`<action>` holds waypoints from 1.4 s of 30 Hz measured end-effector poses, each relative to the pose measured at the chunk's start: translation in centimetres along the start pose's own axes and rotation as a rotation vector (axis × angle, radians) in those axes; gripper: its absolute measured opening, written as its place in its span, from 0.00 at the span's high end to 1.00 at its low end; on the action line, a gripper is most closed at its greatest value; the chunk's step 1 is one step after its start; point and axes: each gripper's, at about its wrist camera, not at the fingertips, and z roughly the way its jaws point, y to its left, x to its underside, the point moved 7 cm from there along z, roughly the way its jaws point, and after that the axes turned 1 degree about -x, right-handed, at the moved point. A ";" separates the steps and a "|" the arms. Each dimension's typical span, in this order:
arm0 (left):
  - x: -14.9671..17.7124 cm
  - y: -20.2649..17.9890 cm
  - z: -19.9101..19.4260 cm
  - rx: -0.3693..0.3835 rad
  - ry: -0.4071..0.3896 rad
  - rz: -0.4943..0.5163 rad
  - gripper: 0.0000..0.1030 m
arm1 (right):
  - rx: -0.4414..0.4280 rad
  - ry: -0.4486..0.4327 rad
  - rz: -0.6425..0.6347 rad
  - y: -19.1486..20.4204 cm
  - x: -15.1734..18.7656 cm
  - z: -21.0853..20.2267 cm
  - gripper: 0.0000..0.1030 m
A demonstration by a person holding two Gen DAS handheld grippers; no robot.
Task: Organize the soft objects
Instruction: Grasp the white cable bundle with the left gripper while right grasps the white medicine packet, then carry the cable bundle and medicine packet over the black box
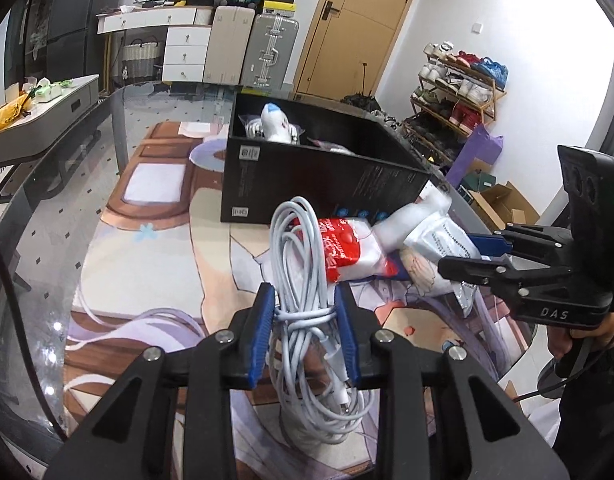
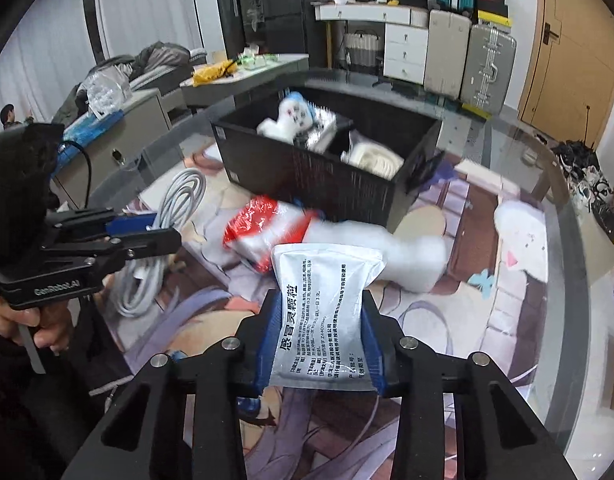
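Observation:
My left gripper (image 1: 306, 312) is shut on a coiled white cable (image 1: 307, 264), its blue pads pinching the bundle's waist. My right gripper (image 2: 321, 336) is shut on a silver sachet (image 2: 327, 300) with black print, held just above the mat. The right gripper (image 1: 473, 258) also shows at the right of the left wrist view, and the left gripper (image 2: 155, 228) at the left of the right wrist view. A red-and-white bag (image 2: 263, 228) and a white soft packet (image 2: 387, 252) lie on the mat. Behind them stands a black box (image 2: 331, 184) holding a white plush toy (image 2: 291, 116).
The glass table (image 1: 67, 184) carries a printed cartoon mat (image 2: 487, 312). The box's right compartment holds a white bundle (image 2: 377, 160). Suitcases (image 1: 251, 48), white drawers, a wooden door and a shoe rack (image 1: 455, 88) line the room behind. A person's hand holds each gripper handle.

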 end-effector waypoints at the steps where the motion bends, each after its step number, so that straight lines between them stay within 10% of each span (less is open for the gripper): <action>1: 0.0 0.0 -0.1 0.004 -0.004 -0.002 0.72 | -0.001 -0.010 0.002 0.0 -0.2 -0.3 0.63; 42: -7.1 0.8 -3.7 0.092 -0.190 -0.003 0.72 | 0.008 -0.285 0.178 -1.1 -5.8 -3.6 0.63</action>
